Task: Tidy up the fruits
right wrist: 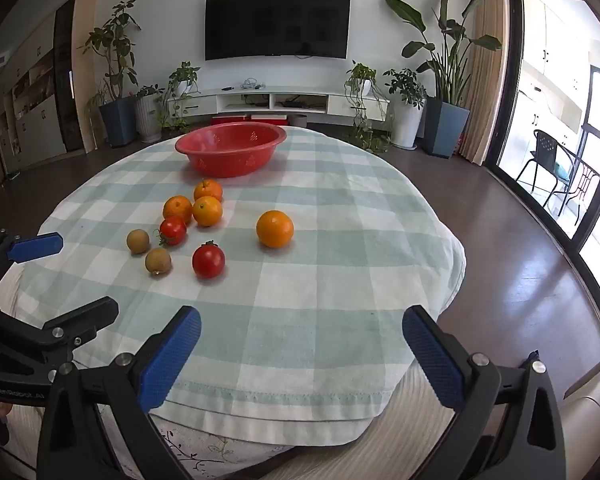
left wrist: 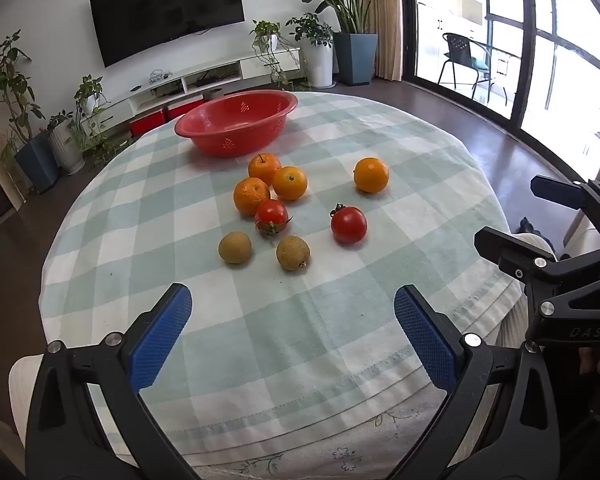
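Observation:
A red perforated basket [left wrist: 236, 130] [right wrist: 230, 156] stands empty at the far side of the checked tablecloth [left wrist: 340, 280]. In front of it lie a cluster of three oranges [left wrist: 288, 183] [right wrist: 207, 211], a lone orange [left wrist: 371, 175] [right wrist: 275, 229], two red tomatoes [left wrist: 349, 225] [right wrist: 208, 261] and two brown longans [left wrist: 293, 253] [right wrist: 158, 261]. My left gripper [left wrist: 292, 316] is open and empty over the near table edge. My right gripper [right wrist: 300, 336] is open and empty at the near right, and shows in the left wrist view [left wrist: 504, 212].
The round table's edge drops to a dark wood floor [right wrist: 520, 240] on the right. A TV [right wrist: 276, 22], a low white cabinet and potted plants line the far wall. A glass door and a chair [right wrist: 548, 164] are at the right.

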Motion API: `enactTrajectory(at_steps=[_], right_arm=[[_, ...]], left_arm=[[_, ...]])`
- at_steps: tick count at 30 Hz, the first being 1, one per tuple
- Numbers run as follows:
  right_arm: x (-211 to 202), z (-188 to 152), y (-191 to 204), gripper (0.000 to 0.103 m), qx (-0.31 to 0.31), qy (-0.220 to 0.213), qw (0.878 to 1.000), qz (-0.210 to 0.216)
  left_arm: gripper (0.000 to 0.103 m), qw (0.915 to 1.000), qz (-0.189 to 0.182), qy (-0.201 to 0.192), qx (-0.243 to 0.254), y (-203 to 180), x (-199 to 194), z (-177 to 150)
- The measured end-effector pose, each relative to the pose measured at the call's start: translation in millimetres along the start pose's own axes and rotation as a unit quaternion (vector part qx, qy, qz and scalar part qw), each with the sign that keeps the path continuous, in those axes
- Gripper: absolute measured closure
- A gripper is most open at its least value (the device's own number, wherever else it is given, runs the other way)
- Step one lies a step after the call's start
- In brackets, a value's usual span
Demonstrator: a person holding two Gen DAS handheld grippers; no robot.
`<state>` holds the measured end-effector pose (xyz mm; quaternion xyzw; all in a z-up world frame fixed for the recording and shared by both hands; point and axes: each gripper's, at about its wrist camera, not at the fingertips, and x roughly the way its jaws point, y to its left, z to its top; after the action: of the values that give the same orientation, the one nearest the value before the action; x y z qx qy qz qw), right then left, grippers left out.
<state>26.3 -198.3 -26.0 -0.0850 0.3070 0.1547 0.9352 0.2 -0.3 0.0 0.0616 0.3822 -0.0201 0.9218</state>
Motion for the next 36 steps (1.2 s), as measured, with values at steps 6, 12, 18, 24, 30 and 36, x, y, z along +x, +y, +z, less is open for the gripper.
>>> enactTrajectory(at_steps=[6, 12, 18, 24, 30, 36], right_arm=[[-0.9, 0.0, 0.5, 0.000, 0.000, -0.001, 1.000, 0.000], [-1.2, 0.0, 0.7, 0.000, 0.000, -0.001, 1.000, 0.000], [-1.4, 0.1, 0.8, 0.000, 0.001, -0.001, 1.000, 0.001], [-1.6, 0.4, 1.2, 0.000, 0.001, -0.001, 1.000, 0.001], [-1.6, 0.8, 1.9, 0.000, 0.001, -0.001, 1.000, 0.001], [-2.0, 1.2, 2.2, 0.000, 0.001, -0.001, 1.000, 0.002]], left_arm=[[0.000, 1.0000, 0.002, -0.005, 0.000, -0.6, -0.1, 0.3], [0.000, 1.0000, 0.000, -0.006, -0.003, 2.5, 2.3, -0.5], [0.000, 1.0000, 0.002, -0.007, -0.003, 1.4, 2.0, -0.8], [0.000, 1.0000, 0.001, -0.007, -0.003, 2.0, 0.2, -0.6], [0.000, 1.0000, 0.001, -0.008, -0.003, 1.2, 0.0, -0.9], [0.000, 1.0000, 0.000, -0.008, -0.003, 1.3, -0.1, -0.9]])
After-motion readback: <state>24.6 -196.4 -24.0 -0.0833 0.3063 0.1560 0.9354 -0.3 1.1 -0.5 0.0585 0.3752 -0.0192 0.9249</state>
